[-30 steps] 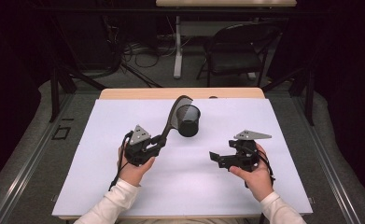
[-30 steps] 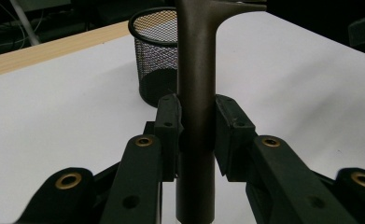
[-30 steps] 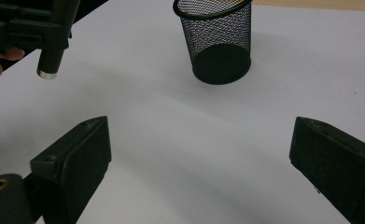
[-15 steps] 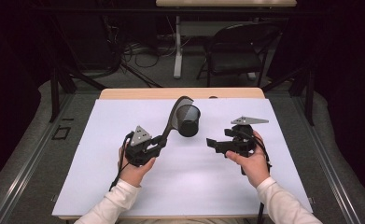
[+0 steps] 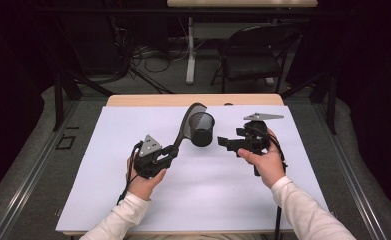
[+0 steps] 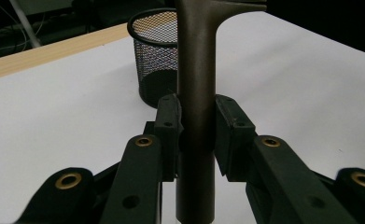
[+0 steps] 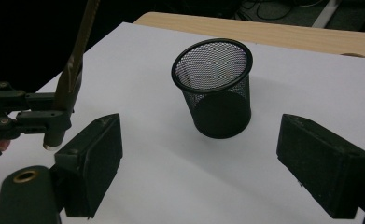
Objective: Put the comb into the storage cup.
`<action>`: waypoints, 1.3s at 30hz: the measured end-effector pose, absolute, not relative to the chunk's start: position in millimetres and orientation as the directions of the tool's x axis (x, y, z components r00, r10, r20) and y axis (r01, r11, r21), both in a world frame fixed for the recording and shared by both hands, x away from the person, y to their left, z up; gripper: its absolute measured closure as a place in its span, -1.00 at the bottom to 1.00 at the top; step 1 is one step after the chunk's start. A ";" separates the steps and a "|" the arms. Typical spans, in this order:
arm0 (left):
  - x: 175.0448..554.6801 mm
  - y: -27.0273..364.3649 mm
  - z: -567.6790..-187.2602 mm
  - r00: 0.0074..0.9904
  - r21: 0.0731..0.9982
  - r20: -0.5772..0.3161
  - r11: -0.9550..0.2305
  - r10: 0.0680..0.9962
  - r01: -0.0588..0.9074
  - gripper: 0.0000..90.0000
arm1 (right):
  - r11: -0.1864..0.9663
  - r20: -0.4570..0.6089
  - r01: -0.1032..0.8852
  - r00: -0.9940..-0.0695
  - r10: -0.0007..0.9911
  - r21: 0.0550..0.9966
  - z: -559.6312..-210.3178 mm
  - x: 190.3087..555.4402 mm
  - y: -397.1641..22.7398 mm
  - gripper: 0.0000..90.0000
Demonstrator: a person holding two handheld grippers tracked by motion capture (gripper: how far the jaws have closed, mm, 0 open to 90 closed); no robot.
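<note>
**Spatula clamped on the left, mesh cup between our two grippers**

We see no brand, label or readable writing on any item in these views.

Left of centre in the high view, our left gripper (image 5: 169, 152) has its jaws pinching the handle of a dark spatula (image 5: 189, 122). In the left gripper view the pads press on both sides of the handle (image 6: 195, 93), which rises upright between them. The blade end tilts up and to the right, reaching just over the left rim of the black mesh cup (image 5: 202, 129).

The cup stands upright at the middle of the frame, on the white sheet (image 5: 108, 150) covering the tabletop (image 5: 148, 100). In the right gripper view it sits ahead of the jaws (image 7: 216, 88), apart from both pads.

Our right gripper (image 5: 225, 142), right of centre, has its jaws spread, having just been closing a little, with nothing pinched. Its tips point left toward the cup, near it but not touching.

The bare wooden edge of the tabletop shows along the top of the sheet, close behind the cup. Open white surface lies in the lower middle between our forearms, and along the left and right margins.
</note>
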State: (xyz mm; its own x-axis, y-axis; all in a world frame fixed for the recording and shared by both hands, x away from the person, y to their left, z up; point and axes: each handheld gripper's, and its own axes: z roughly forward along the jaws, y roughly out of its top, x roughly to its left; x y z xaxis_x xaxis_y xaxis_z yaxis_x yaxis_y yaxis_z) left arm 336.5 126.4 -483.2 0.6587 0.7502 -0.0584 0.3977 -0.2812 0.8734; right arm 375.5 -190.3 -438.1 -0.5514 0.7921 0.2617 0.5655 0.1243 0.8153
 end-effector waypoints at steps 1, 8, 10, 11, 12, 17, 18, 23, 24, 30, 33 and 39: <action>336.4 126.4 -483.2 0.658 0.874 -0.057 -0.281 0.751 0.397 0.61 | 0.120 0.269 0.570 -0.550 0.791 0.813 -437.4 376.3 -189.9 -0.68; 336.2 126.0 -483.2 0.659 0.875 -0.055 -0.281 0.750 0.393 0.61 | 0.117 0.283 0.580 -0.551 0.785 0.806 -431.0 382.8 -188.1 -0.65; 336.0 126.2 -483.0 0.660 0.876 -0.054 -0.281 0.749 0.391 0.61 | 0.115 0.290 0.584 -0.552 0.781 0.803 -429.3 384.4 -187.1 -0.64; 335.9 126.4 -482.7 0.660 0.877 -0.055 -0.279 0.749 0.391 0.61 | 0.116 0.288 0.582 -0.554 0.781 0.805 -428.5 385.3 -186.4 -0.64; 335.7 126.3 -482.7 0.659 0.879 -0.057 -0.276 0.750 0.390 0.61 | 0.114 0.291 0.583 -0.555 0.779 0.805 -427.7 386.3 -186.1 -0.64; 335.6 126.7 -482.5 0.659 0.880 -0.058 -0.274 0.750 0.389 0.61 | 0.098 0.310 0.587 -0.554 0.773 0.804 -424.8 390.3 -184.0 -0.55; 335.6 126.8 -482.5 0.659 0.880 -0.058 -0.274 0.750 0.388 0.61 | 0.094 0.318 0.590 -0.554 0.769 0.802 -424.6 391.2 -183.5 -0.53; 335.9 126.5 -482.8 0.659 0.880 -0.058 -0.274 0.750 0.389 0.61 | 0.087 0.330 0.587 -0.563 0.758 0.805 -423.2 394.9 -180.4 -0.48; 335.8 126.4 -482.8 0.659 0.880 -0.059 -0.272 0.750 0.389 0.61 | 0.083 0.335 0.591 -0.561 0.757 0.802 -422.7 395.4 -179.6 -0.48; 335.6 126.7 -482.6 0.660 0.882 -0.057 -0.272 0.749 0.385 0.61 | 0.066 0.355 0.596 -0.560 0.749 0.800 -419.2 400.8 -176.4 -0.46; 335.5 126.6 -482.7 0.660 0.882 -0.058 -0.271 0.749 0.385 0.61 | 0.052 0.373 0.601 -0.559 0.741 0.797 -418.0 403.5 -174.9 -0.46; 335.3 126.6 -482.7 0.658 0.884 -0.058 -0.268 0.750 0.383 0.61 | 0.024 0.391 0.592 -0.561 0.730 0.805 -415.0 407.6 -172.6 -0.41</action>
State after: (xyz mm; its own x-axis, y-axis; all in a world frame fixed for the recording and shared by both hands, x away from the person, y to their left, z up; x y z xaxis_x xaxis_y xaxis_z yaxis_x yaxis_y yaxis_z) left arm 335.3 126.6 -482.7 0.6584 0.7504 -0.0579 0.3831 -0.2680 0.8840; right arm 407.6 -172.6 -415.0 -0.5607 0.7300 0.3907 0.5922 0.0238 0.8054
